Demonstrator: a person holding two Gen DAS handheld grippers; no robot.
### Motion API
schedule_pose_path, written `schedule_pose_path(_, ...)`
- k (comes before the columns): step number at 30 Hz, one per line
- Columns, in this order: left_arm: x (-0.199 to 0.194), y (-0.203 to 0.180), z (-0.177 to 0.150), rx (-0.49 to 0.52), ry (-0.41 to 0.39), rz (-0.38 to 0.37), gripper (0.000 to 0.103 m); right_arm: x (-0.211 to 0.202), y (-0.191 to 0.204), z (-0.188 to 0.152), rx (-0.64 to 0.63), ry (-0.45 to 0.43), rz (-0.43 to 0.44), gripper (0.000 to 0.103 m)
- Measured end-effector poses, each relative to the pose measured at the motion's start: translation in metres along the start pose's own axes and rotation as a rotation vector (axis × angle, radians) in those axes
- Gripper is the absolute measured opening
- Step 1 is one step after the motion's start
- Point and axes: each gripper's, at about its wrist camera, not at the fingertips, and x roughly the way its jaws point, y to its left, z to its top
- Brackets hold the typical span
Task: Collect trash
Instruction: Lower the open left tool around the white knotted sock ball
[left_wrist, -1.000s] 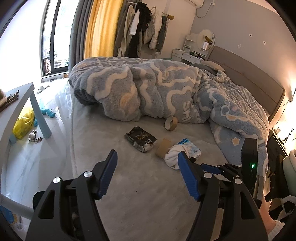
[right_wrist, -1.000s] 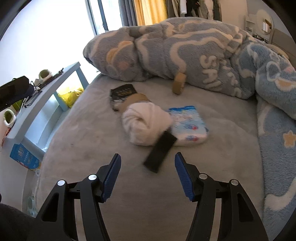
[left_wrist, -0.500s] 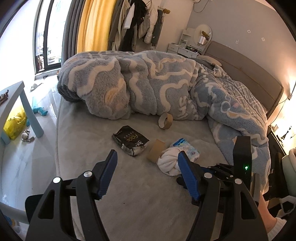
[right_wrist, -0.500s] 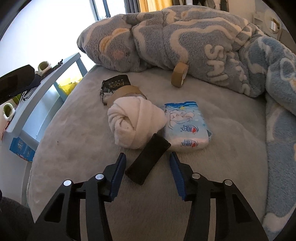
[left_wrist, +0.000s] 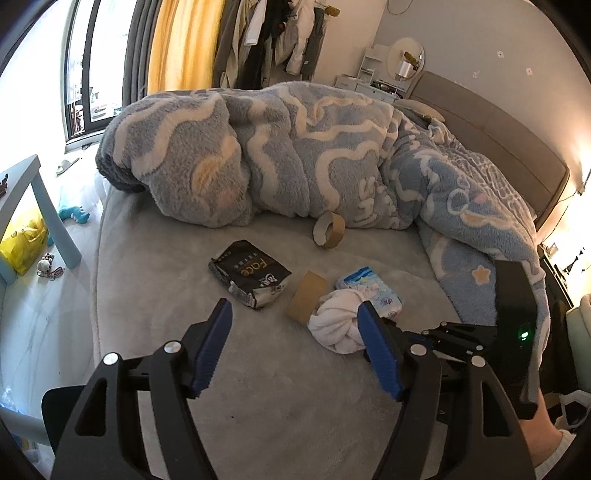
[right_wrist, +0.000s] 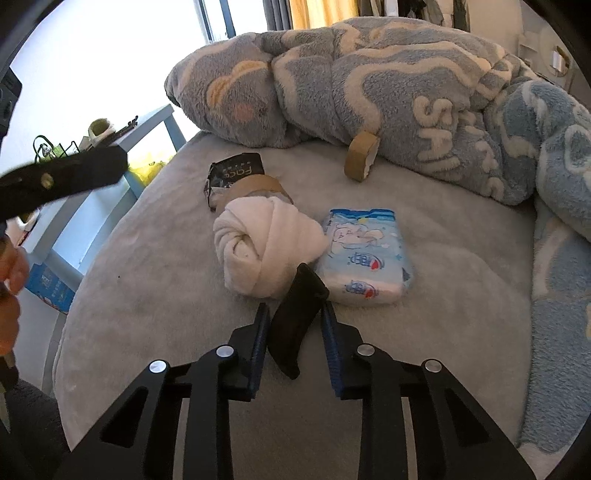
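Observation:
On the grey bed sheet lie a black packet, two brown tape rolls, a rolled white cloth and a blue-white tissue pack. A flat black object sits between the blue pads of my right gripper; the jaws are closing and both pads touch it. My left gripper hangs over bare sheet in front of the packet. Its jaws are wide and opening slightly, with nothing between them.
A bulky blue patterned blanket covers the far half of the bed. A light blue side table and a yellow bag stand left of the bed. A person's hand shows at the left edge.
The right gripper moved forward around the flat black object and its jaws narrowed onto it. The left gripper came lower and closer to the items on the sheet.

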Motion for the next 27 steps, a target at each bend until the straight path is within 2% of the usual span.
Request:
schedule_pose_path(1,0.002,-0.002,-0.001,0.002,0.002,-0.001,0.074,-0.001,-0.002,-0.001,0.005,-0.003,0.005,0.027)
schedule_pose_path(2,0.003,-0.005,-0.002,0.006,0.005,-0.002,0.074,-0.003,-0.004,-0.001,0.011,-0.005,0.01,0.02)
schedule_pose_path(14,0.034,-0.03,-0.014,0.05,0.068,-0.001,0.075,-0.022,-0.032,-0.009,0.068,-0.047,0.007,0.02)
schedule_pose_path(20,0.051,-0.039,-0.018,0.035,0.087,-0.002,0.075,-0.036,-0.049,-0.016,0.098,-0.081,-0.014,0.02)
schedule_pose_path(27,0.068,-0.046,-0.02,-0.003,0.109,0.005,0.07,-0.048,-0.065,-0.024,0.119,-0.111,-0.01,0.02)
